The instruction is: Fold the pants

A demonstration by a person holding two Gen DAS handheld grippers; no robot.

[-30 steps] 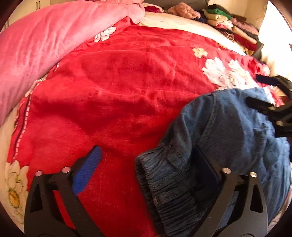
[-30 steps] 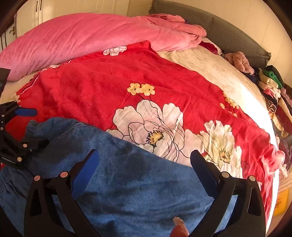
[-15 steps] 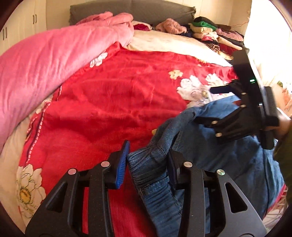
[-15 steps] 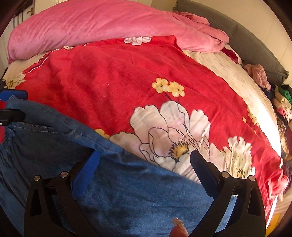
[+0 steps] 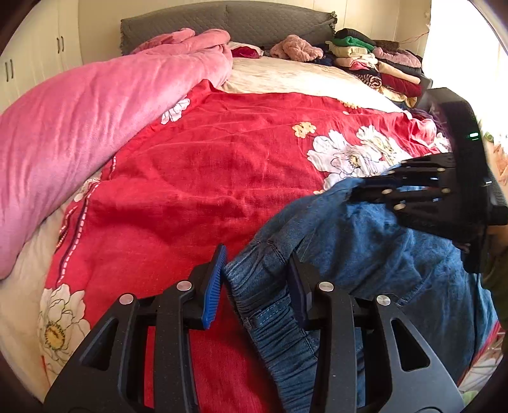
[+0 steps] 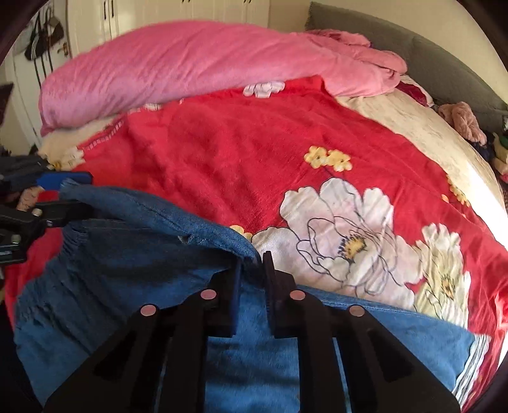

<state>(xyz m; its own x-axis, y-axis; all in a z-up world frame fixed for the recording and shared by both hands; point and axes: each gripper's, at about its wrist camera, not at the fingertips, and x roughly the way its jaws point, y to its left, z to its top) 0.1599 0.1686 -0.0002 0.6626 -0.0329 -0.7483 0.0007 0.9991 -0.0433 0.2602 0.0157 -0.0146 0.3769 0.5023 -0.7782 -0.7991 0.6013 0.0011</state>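
Observation:
Blue denim pants (image 5: 374, 251) lie at the near edge of a bed on a red flowered blanket (image 5: 206, 178). My left gripper (image 5: 257, 279) is shut on the gathered elastic waistband at the pants' left corner. My right gripper (image 6: 252, 279) is shut on the upper edge of the pants (image 6: 143, 270), further right. The edge between the two grips is lifted off the blanket. The right gripper shows in the left wrist view (image 5: 365, 187), and the left gripper at the left edge of the right wrist view (image 6: 73, 193).
A rolled pink duvet (image 5: 79, 127) lies along the bed's left side. Stacked folded clothes (image 5: 374, 66) sit at the far right by the grey headboard (image 5: 228, 22). White cupboards (image 6: 177, 12) stand behind the bed.
Both grippers have closed on the pants: the left on the waistband first, the right within the last half second. The pants' edge has been raised off the blanket.

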